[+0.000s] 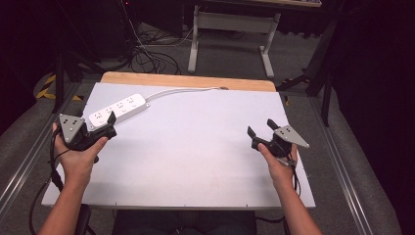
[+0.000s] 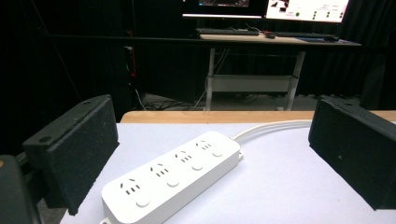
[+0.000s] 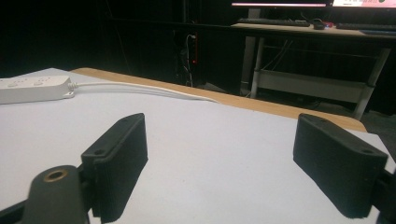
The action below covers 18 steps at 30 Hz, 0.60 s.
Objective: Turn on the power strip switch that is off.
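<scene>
As things stand: the power strip (image 1: 119, 108) lies flat on the white table (image 1: 195, 161), sockets up, and its cord (image 1: 181, 89) runs off its far end toward the table's back edge.
Left gripper (image 1: 111, 125): we have it at the near end of the power strip, jaws spread wide with nothing held. The gripper's own view shows the near end low between the two pads, neither pad pressing on it.
Right gripper (image 1: 261, 128): well apart from the power strip, on the side away from it. Its jaws stand open too, with only bare table between them.
Step in hand, as we judge it: taking hold of the power strip's near end.
How we square up: line the pads with the two long sides of the power strip, not across a corner, so it cannot twist when we close.
How we close: lower until the pads flank the sides, then squeeze gently; the smooth casing may slip.
What we watch: the cord may drag at the far end of the power strip when it is moved.
</scene>
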Tool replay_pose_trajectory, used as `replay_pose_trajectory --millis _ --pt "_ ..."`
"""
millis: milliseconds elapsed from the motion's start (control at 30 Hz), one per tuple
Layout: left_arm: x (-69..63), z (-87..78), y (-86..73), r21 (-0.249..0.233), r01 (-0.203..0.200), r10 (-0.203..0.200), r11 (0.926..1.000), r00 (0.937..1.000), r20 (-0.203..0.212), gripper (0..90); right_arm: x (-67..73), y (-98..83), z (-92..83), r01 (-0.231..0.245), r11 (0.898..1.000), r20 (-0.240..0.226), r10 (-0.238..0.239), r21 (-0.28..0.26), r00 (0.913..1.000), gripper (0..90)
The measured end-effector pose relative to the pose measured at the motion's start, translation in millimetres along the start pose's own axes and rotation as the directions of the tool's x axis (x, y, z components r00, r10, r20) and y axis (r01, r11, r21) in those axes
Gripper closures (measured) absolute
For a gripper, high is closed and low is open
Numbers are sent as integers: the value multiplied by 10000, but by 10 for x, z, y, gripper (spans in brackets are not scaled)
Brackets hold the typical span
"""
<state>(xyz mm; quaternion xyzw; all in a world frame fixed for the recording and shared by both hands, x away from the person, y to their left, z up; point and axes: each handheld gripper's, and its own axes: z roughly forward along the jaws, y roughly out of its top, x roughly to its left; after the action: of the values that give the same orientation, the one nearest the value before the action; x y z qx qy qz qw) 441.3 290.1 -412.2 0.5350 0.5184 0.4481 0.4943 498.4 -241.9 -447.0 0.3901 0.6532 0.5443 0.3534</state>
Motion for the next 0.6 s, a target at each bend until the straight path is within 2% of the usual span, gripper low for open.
replay_pose_trajectory --millis 167,467,567,600 --pt "-5 10 -14 0 -156 156 9999 9999 -34 21 0 -2 2 3 10000 16 -3 16 10000 181" --pt "38 16 -31 37 -154 155 9999 9998 -138 28 13 4 -10 -21 10000 22 21 -27 10000 177" --pt "36 16 -34 49 -210 210 9998 9997 -120 29 13 10 -15 -96 9998 -103 94 -178 9999 138" --pt "34 20 -36 15 -222 222 9998 9997 -109 30 12 12 -14 -174 9996 -182 169 -230 9997 98"
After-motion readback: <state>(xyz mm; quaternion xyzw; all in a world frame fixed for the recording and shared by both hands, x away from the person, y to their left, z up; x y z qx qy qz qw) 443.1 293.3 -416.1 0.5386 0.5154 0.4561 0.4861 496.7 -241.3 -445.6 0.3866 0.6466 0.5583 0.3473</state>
